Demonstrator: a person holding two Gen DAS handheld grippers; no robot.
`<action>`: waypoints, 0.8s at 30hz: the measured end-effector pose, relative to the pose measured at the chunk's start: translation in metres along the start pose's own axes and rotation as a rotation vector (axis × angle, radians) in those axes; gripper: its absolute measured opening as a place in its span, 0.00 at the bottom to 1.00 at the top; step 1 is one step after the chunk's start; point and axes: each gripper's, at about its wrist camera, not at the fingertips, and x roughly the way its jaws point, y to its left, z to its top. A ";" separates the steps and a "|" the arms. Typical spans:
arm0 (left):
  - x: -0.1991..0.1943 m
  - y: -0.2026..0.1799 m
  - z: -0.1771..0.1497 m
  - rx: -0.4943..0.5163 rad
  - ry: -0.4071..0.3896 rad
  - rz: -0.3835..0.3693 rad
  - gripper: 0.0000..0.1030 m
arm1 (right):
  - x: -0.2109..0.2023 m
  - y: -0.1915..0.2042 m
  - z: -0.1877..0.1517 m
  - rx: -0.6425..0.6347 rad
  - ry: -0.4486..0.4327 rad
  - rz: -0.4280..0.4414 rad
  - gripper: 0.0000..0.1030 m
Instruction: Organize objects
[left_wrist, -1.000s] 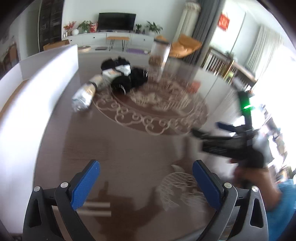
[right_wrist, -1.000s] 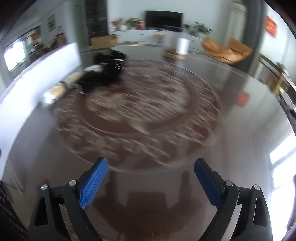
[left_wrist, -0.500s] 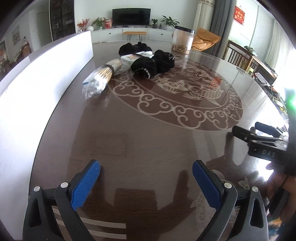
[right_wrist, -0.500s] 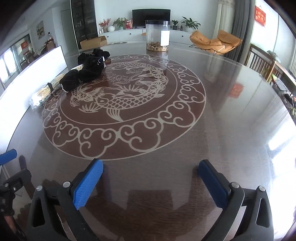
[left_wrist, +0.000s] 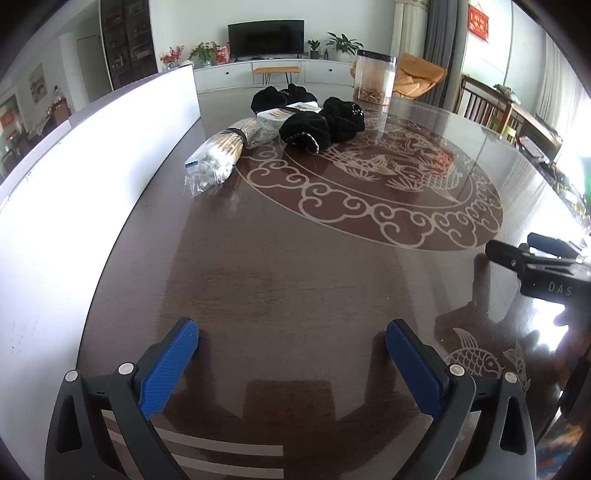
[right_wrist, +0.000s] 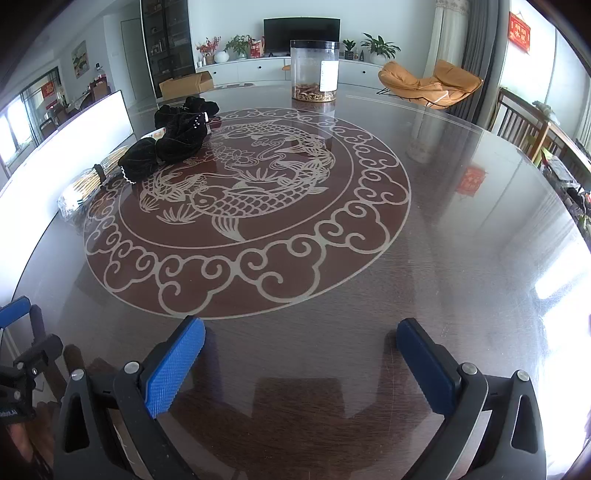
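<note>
One clear jar (right_wrist: 314, 70) — brownish bits at its bottom; both grippers, left (left_wrist: 291, 354) and right (right_wrist: 301, 350), released.

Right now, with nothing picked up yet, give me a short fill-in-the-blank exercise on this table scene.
1. Both the left gripper and the right gripper are ____ and hold nothing.
2. The clear jar stands ____ on the table.
3. The black fabric pile lies beside a bag of cotton ____.
4. The table's centre shows a ____ design.

Missing words: open; upright; swabs; fish
</note>
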 end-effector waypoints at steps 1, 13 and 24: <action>0.000 0.000 0.000 -0.001 0.000 -0.001 1.00 | 0.000 0.000 0.000 0.000 0.000 0.000 1.00; 0.000 -0.003 0.000 0.006 0.017 -0.005 1.00 | 0.000 0.000 0.000 0.000 0.000 0.001 1.00; -0.003 -0.001 -0.006 0.000 0.008 0.001 1.00 | 0.000 0.001 -0.002 0.001 0.000 0.002 1.00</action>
